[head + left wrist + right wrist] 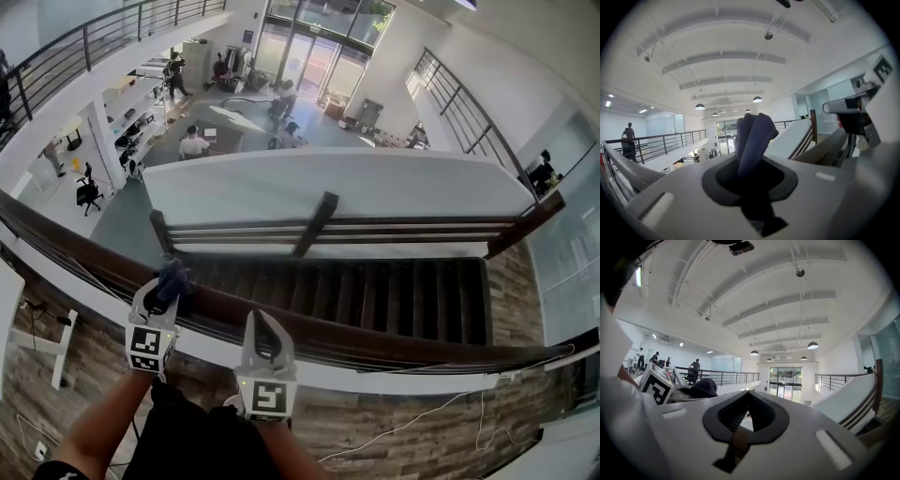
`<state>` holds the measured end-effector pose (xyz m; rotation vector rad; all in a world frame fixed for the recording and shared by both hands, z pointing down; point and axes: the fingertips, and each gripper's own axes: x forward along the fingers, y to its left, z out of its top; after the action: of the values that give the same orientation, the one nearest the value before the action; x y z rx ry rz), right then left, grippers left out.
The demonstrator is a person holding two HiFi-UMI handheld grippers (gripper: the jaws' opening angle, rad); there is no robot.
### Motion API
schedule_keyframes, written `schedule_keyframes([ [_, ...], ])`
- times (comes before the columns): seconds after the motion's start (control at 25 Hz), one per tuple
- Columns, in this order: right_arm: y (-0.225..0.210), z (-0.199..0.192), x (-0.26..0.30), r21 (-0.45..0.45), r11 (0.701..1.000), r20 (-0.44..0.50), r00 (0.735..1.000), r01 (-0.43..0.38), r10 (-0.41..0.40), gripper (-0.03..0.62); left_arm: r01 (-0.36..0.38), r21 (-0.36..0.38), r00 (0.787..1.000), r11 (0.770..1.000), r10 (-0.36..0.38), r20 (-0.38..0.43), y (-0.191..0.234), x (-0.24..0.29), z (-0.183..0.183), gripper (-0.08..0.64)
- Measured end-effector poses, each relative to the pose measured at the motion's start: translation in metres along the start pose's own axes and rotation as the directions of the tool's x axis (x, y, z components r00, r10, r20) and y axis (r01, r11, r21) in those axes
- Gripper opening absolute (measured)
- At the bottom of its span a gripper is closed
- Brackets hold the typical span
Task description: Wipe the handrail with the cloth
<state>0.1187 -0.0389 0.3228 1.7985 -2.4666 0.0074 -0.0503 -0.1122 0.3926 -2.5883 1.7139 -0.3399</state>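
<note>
A dark wooden handrail [394,345] runs across the head view from upper left to lower right. My left gripper [167,292] is shut on a dark blue cloth [173,278], which rests on top of the rail. The left gripper view shows the cloth [757,133] sticking up between the jaws. My right gripper [258,321] stands just to the right, its tips at the rail. Its jaws [747,393] meet at the tip with nothing held, and brown rail [738,442] shows through the gap behind them. In the right gripper view the cloth [704,387] lies to the left.
Beyond the rail a dark staircase [394,292] drops away, with its own rail [319,225] and a white wall [328,183]. Further off is an open atrium with people [194,142]. Wood-look floor [422,445] with a loose cable [412,422] lies under me.
</note>
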Motion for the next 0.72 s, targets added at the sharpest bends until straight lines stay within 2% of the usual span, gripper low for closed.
schedule_keyframes([
  [0.28, -0.017, 0.0, -0.011, 0.014, 1.0, 0.031, 0.999, 0.019, -0.02, 0.002, 0.003, -0.044, 1.0, 0.999, -0.003, 0.006, -0.015, 0.0, 0.003, 0.069],
  [0.48, -0.035, -0.016, -0.018, -0.002, 0.998, -0.02, 0.998, 0.066, -0.066, 0.002, 0.013, -0.046, 1.0, 0.999, -0.012, 0.015, -0.026, 0.001, 0.005, 0.069],
  [0.72, -0.051, -0.023, -0.02, 0.007, 0.993, -0.037, 0.993, 0.117, -0.116, 0.002, 0.035, -0.068, 0.999, 0.997, -0.034, 0.006, -0.033, 0.002, 0.002, 0.069],
])
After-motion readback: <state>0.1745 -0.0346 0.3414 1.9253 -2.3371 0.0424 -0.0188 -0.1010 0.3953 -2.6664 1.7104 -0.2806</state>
